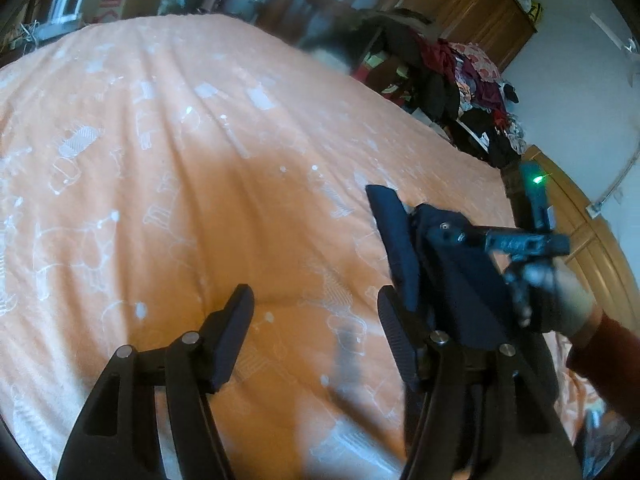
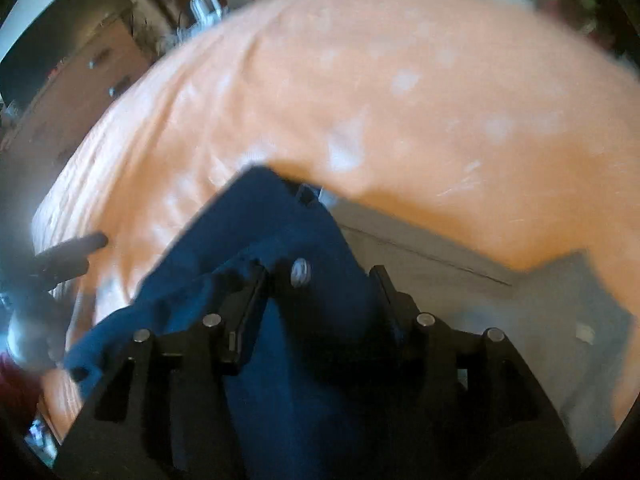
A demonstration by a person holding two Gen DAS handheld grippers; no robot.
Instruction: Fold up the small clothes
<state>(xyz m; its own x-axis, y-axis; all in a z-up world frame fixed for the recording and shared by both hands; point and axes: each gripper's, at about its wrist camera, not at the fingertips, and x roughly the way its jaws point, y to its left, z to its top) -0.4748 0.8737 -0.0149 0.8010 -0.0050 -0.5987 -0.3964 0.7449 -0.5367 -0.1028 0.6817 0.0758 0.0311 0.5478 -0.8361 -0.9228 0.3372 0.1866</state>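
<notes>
Orange bedspread point(image 1: 168, 152), printed with pale white figures, fills the left wrist view and serves as the folding surface; nothing lies on its open middle. Above it the left gripper point(image 1: 316, 320) hovers with its jaws wide apart and nothing between them, probably waiting to take a free edge. Further right, the dark blue garment point(image 1: 452, 280), seemingly denim with a metal stud, hangs in the air above the near right part of the bed, bunched and not yet spread. The right gripper point(image 2: 320, 280) has the cloth draped thickly between its jaws, apparently clamped on it to carry it over the bed, though blur keeps that uncertain. A gloved hand point(image 1: 560, 300) steadies that tool.
</notes>
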